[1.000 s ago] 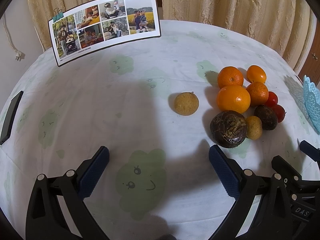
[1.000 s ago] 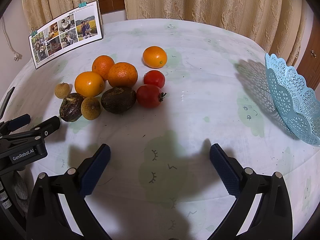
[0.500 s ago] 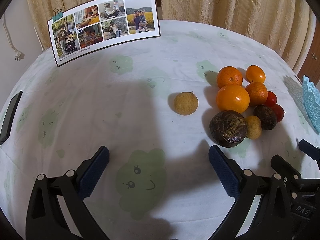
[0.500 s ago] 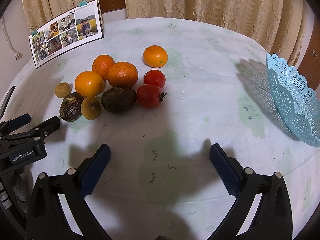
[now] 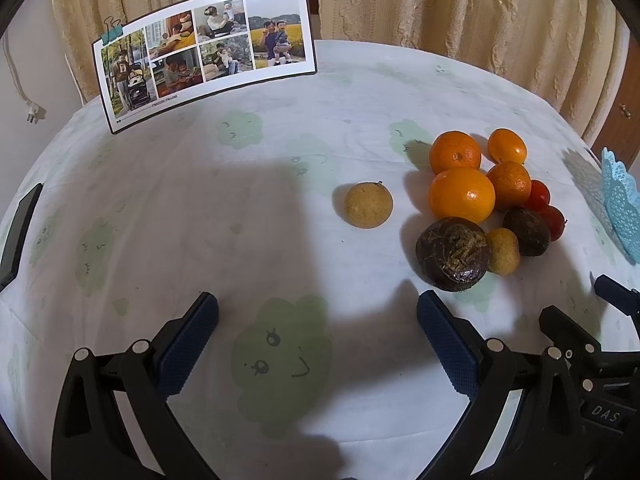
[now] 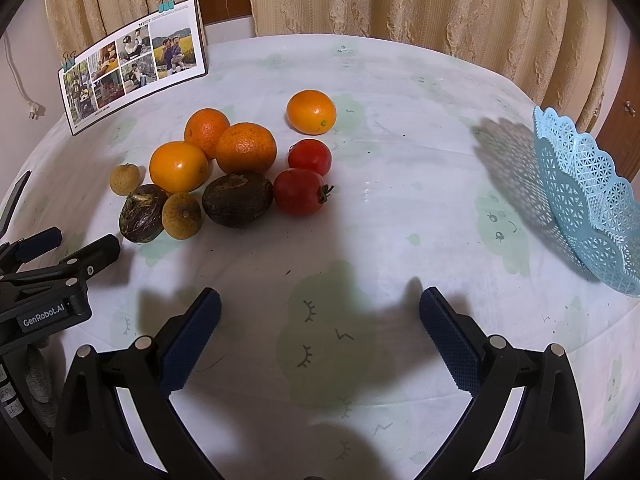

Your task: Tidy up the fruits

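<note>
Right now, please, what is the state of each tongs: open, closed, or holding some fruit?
Left tongs: open, holding nothing, above the tablecloth.
Right tongs: open, holding nothing, no fruit between the fingers.

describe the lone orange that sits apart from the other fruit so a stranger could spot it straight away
Start at the fruit cluster on the round table, left of the blue lattice basket. Look just beyond the two red tomatoes, toward the curtain. The lone orange sits there, smooth and glossy, touching nothing, while the other three oranges press together.
</note>
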`<action>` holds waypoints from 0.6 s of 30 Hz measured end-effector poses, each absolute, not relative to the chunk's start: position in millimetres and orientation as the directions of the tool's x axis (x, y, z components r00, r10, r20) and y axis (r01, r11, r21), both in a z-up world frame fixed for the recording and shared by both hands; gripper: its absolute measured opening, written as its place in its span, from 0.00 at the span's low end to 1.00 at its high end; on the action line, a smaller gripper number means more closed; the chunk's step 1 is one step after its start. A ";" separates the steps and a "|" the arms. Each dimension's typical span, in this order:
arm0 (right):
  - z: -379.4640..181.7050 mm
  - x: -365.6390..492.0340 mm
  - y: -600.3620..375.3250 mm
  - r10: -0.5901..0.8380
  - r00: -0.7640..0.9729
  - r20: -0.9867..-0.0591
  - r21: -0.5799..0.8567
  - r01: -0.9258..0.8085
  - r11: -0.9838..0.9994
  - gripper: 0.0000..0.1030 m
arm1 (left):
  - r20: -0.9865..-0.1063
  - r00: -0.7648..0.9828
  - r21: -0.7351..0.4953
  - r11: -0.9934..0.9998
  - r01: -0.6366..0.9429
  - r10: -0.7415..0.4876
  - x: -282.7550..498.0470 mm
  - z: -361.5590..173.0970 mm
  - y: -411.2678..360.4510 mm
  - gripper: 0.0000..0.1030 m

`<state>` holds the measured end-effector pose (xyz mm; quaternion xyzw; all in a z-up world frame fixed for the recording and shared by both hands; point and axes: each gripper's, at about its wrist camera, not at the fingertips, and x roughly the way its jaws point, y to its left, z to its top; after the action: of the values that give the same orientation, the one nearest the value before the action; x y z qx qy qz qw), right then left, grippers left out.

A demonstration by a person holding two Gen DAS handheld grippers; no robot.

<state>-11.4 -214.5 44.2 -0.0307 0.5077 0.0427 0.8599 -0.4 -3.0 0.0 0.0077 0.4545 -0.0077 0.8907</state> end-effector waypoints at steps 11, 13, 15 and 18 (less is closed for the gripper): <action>44.8 -11.9 -214.8 0.043 0.482 -0.875 -0.008 -0.104 0.995 0.98 | -0.803 0.595 -0.025 0.999 0.029 -0.038 -3.9 1.5 0.3 0.95; 45.0 -12.0 -215.6 0.047 0.483 -0.874 -0.004 -0.104 0.995 0.98 | -0.800 0.598 -0.040 0.999 0.031 -0.050 -4.5 2.2 1.6 0.95; 46.0 -12.4 -217.9 0.058 0.487 -0.872 0.010 -0.101 0.995 0.98 | -0.798 0.600 -0.051 0.998 0.033 -0.061 -5.0 2.9 3.1 0.95; 50.0 -13.7 -226.6 0.104 0.503 -0.858 0.074 -0.080 0.994 0.98 | -0.798 0.599 -0.056 0.997 0.043 -0.071 -5.0 3.8 3.7 0.95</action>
<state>-13.7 -226.6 50.0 0.0125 0.4955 0.0531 0.8669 -5.0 3.7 3.8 -0.0154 0.4466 -0.0319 0.8940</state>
